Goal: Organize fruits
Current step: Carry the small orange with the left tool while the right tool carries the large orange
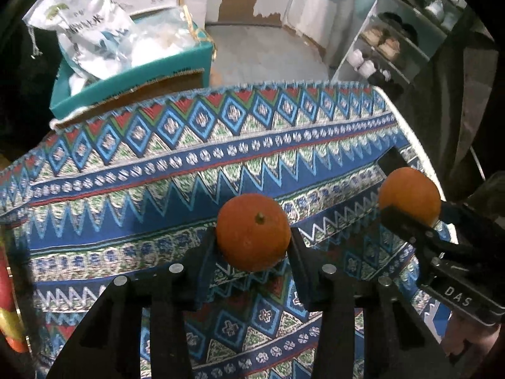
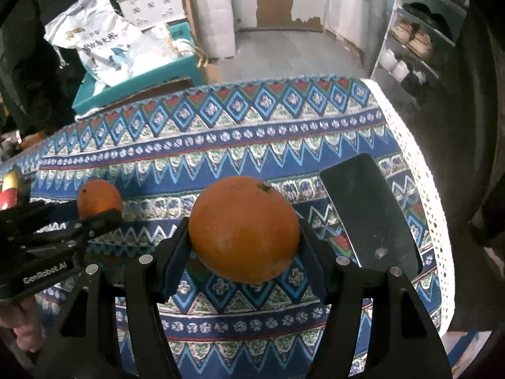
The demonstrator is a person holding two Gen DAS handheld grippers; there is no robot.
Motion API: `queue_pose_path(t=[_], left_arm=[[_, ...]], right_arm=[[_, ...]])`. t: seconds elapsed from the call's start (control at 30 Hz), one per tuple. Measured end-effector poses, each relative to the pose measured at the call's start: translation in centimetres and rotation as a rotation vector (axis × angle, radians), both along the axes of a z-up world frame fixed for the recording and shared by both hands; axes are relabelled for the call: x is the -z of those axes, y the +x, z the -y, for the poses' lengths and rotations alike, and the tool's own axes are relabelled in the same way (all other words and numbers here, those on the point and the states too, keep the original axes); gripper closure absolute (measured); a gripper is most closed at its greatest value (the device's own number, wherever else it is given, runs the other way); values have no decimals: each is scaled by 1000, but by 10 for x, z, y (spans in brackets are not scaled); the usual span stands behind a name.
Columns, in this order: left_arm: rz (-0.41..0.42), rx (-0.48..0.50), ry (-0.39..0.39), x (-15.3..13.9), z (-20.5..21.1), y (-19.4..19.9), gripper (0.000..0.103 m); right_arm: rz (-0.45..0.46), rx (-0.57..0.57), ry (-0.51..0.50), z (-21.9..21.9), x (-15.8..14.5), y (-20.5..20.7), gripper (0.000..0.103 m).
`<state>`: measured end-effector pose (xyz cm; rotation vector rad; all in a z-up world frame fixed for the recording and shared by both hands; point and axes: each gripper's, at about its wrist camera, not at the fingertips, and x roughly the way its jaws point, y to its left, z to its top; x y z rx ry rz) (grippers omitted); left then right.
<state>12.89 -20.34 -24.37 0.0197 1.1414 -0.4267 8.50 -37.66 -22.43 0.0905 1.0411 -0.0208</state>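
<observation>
My left gripper [image 1: 252, 246] is closed on a small orange [image 1: 253, 232], stem end up, its pads pressing the fruit's two sides and the fruit clear above the cloth. My right gripper [image 2: 244, 243] grips a larger orange [image 2: 244, 229] the same way, one pad on each flank, its stem scar turned to the far right.

From the left wrist camera, the right gripper [image 1: 410, 221] with its orange [image 1: 409, 195] stands just to the right, near the table's right edge. From the right wrist camera, the left gripper [image 2: 94, 218] and its orange [image 2: 99, 197] stand to the left, well apart from my load.

Below both lies a patterned tablecloth [image 1: 157, 170] in blue, green and red bands, with a white lace border [image 2: 423, 189] along the right edge. A dark flat slab [image 2: 369, 211], a phone or a tray I cannot tell, lies on the cloth just right of the right gripper, close beside its right finger. At the far left edge a red and yellow object [image 2: 9, 189] shows only in part.

Beyond the table's far left corner stands a teal box [image 1: 132, 85] holding a white printed bag [image 1: 94, 34]. At the far right, a shelf unit [image 1: 394, 41] holds shoes. A bare floor [image 1: 262, 53] lies between them.
</observation>
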Motion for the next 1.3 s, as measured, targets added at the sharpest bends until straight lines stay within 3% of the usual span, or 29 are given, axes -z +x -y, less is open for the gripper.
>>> queue_pose_path(t=[0.87, 1.3], left_arm=[[224, -59, -56, -117, -56, -55, 59], [275, -90, -71, -145, -96, -79, 59]], right_arm=[[203, -86, -1, -42, -109, -28, 39], [277, -139, 27, -67, -147, -44, 39]])
